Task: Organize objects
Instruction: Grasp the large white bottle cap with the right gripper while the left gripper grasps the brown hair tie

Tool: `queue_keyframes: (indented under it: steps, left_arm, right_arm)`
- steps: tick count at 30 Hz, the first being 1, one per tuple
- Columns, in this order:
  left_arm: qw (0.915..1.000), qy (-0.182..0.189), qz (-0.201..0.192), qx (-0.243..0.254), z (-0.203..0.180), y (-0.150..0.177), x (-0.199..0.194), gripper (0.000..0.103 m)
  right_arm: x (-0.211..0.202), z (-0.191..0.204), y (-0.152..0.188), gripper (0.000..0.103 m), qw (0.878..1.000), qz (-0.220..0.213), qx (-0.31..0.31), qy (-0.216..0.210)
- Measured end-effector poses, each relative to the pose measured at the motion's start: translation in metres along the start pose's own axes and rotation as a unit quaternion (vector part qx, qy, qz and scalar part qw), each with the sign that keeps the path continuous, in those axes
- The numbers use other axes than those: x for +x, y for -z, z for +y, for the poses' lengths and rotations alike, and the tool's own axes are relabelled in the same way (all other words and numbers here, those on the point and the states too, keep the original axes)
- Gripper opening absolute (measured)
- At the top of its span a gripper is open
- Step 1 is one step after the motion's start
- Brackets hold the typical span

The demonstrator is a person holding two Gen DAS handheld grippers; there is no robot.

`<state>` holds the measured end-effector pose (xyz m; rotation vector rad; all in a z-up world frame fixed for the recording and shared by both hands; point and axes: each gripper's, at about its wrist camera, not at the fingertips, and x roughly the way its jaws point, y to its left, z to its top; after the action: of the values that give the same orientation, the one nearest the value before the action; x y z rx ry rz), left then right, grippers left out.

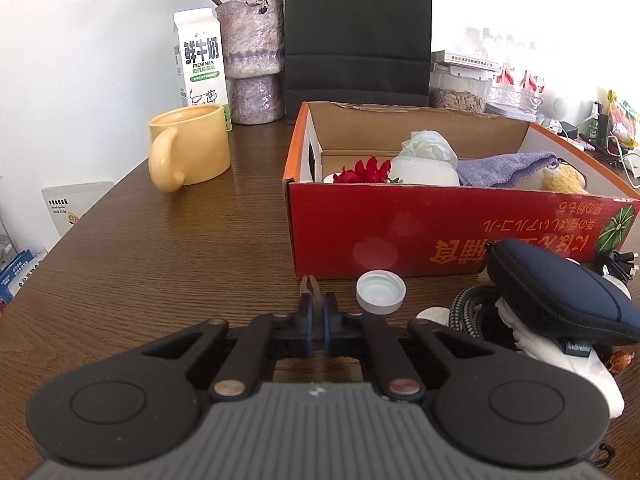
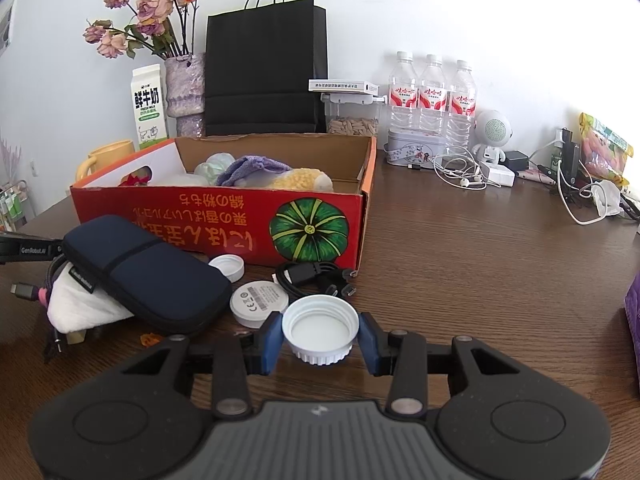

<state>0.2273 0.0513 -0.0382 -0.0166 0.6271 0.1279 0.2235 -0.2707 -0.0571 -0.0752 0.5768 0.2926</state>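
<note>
A red cardboard box [image 1: 400,232] [image 2: 216,224] stands on the brown table and holds a red flower [image 1: 366,171], a purple cloth [image 1: 508,168] and a yellow plush toy [image 2: 300,180]. My right gripper [image 2: 320,336] is shut on a white jar lid [image 2: 320,330], open side up, in front of the box. My left gripper [image 1: 316,312] is shut on a thin amber-coloured strip [image 1: 311,286] that sticks out between its fingertips. A smaller white cap [image 1: 381,292] [image 2: 227,266] lies by the box front. A navy zip pouch [image 1: 560,296] [image 2: 144,272] rests on white tissue [image 2: 80,312].
A white round puck [image 2: 259,303] and a black cable [image 2: 316,276] lie before the box. A yellow mug [image 1: 188,148], milk carton [image 1: 202,60], vase [image 1: 252,60] and black paper bag [image 2: 264,68] stand behind. Water bottles [image 2: 432,96], earphones [image 2: 460,172] and chargers sit at the back right.
</note>
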Motion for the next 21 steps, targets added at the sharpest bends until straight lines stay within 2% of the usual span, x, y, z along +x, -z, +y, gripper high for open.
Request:
queue_keyframes:
  steps: [11, 15, 21]
  left_arm:
    - [0.999, 0.002, -0.038, -0.024, 0.008, 0.002, -0.017, 0.006]
    - [0.9992, 0.002, -0.03, -0.025, 0.008, 0.002, -0.016, 0.006]
    - [0.9986, 0.004, -0.045, -0.028, 0.008, 0.005, -0.024, 0.006]
  right_arm:
    - [-0.009, -0.001, 0.0, 0.039, 1.0, -0.029, 0.005, -0.005]
    - [-0.011, 0.0, 0.0, 0.039, 0.999, -0.036, 0.006, -0.002]
    - [-0.016, 0.001, 0.0, 0.039, 0.999, -0.053, 0.003, 0.002]
